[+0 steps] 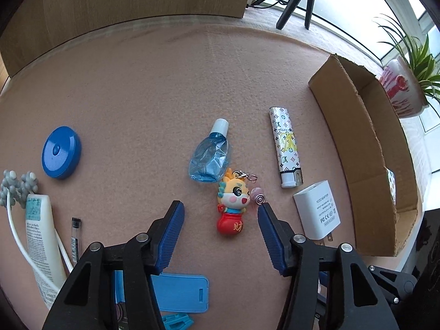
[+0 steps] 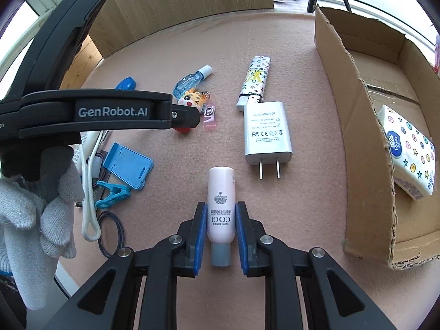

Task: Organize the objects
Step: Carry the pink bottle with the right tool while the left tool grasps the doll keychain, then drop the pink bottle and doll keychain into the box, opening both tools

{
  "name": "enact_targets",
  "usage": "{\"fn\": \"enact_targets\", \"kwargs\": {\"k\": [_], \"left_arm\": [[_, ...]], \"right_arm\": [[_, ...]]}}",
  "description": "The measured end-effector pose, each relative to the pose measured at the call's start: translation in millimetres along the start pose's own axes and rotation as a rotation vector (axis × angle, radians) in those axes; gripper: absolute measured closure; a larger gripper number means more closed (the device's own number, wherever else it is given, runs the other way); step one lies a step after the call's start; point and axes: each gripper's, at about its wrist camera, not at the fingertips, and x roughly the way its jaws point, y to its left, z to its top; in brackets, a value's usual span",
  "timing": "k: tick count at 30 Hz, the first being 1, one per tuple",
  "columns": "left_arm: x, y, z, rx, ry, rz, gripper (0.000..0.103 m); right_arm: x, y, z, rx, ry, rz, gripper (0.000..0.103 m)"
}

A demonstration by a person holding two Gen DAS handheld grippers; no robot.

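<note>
My left gripper (image 1: pixel 221 209) points down at the pink felt mat and is open. A cartoon dragon keychain (image 1: pixel 232 206) lies between its blue pads, touching neither. In the right wrist view the left tool's black housing (image 2: pixel 110 110) covers part of that keychain (image 2: pixel 192 99). My right gripper (image 2: pixel 221 206) is shut on a pink cream tube (image 2: pixel 221 192), grey cap toward the camera. An open cardboard box (image 2: pixel 357 126) stands at the right, with a tissue pack (image 2: pixel 409 151) inside it.
On the mat lie a white charger (image 1: pixel 316 209), a patterned lighter (image 1: pixel 286 145), a blue eye-drop bottle (image 1: pixel 210 156), a round blue lid (image 1: pixel 62 152), a blue phone stand (image 2: pixel 128 165), a blue clip (image 2: pixel 112 194) and a white tube (image 1: pixel 41 242). A gloved hand (image 2: pixel 41 206) holds the left tool.
</note>
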Motion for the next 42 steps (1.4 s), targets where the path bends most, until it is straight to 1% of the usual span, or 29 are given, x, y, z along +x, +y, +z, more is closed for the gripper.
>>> {"fn": "enact_targets", "kwargs": {"k": [2, 3, 4, 5, 9, 10, 14, 18, 23, 26, 28, 35, 38, 42], "left_arm": [[0.8, -2.9, 2.3, 0.007, -0.007, 0.0, 0.05], [1.5, -4.6, 3.4, 0.013, -0.009, 0.001, 0.055], [1.8, -1.6, 3.1, 0.016, -0.012, 0.001, 0.06], [1.9, -2.7, 3.3, 0.016, -0.016, -0.001, 0.062], [1.2, -0.8, 3.3, 0.014, -0.02, -0.019, 0.078], [4.5, -6.4, 0.8, 0.014, -0.021, -0.023, 0.078], [5.6, -7.2, -4.4, 0.005, -0.025, -0.043, 0.078], [-0.8, 1.2, -20.2, -0.018, -0.037, -0.064, 0.078], [-6.4, 14.0, -42.1, -0.069, -0.045, -0.093, 0.078], [-11.2, 18.1, -50.9, -0.094, -0.042, -0.109, 0.078], [-18.9, 19.7, -55.9, -0.106, -0.055, -0.118, 0.078], [-48.3, 10.5, -52.5, -0.11, -0.12, -0.158, 0.078], [-59.2, -2.6, -45.4, -0.089, -0.145, -0.183, 0.078], [-72.0, -28.2, -33.4, -0.043, -0.169, -0.219, 0.078]], "right_arm": [[0.1, -2.5, 0.2, 0.008, -0.001, -0.002, 0.084], [-0.4, -5.9, 1.4, 0.011, -0.001, -0.003, 0.084], [2.5, -1.2, 2.5, 0.013, 0.001, -0.004, 0.084], [2.8, -1.7, 2.4, 0.015, 0.002, -0.005, 0.084], [2.6, -1.8, 2.4, 0.019, 0.001, -0.007, 0.084], [2.7, -1.6, 2.5, 0.019, 0.001, -0.008, 0.084], [3.0, -0.6, 3.2, 0.02, 0.001, -0.012, 0.084], [3.4, 0.9, 4.0, 0.017, 0.0, -0.017, 0.084], [4.0, 1.6, 5.3, 0.016, -0.004, -0.019, 0.084], [4.1, 0.9, 5.2, 0.018, -0.007, -0.023, 0.084], [4.0, 1.1, 5.2, 0.021, -0.01, -0.024, 0.084], [-12.6, -5.2, 7.4, 0.047, -0.047, 0.007, 0.084], [-26.3, -5.9, 10.1, 0.062, -0.08, 0.023, 0.084], [-50.9, -12.9, 12.2, 0.074, -0.13, 0.019, 0.084]]}}
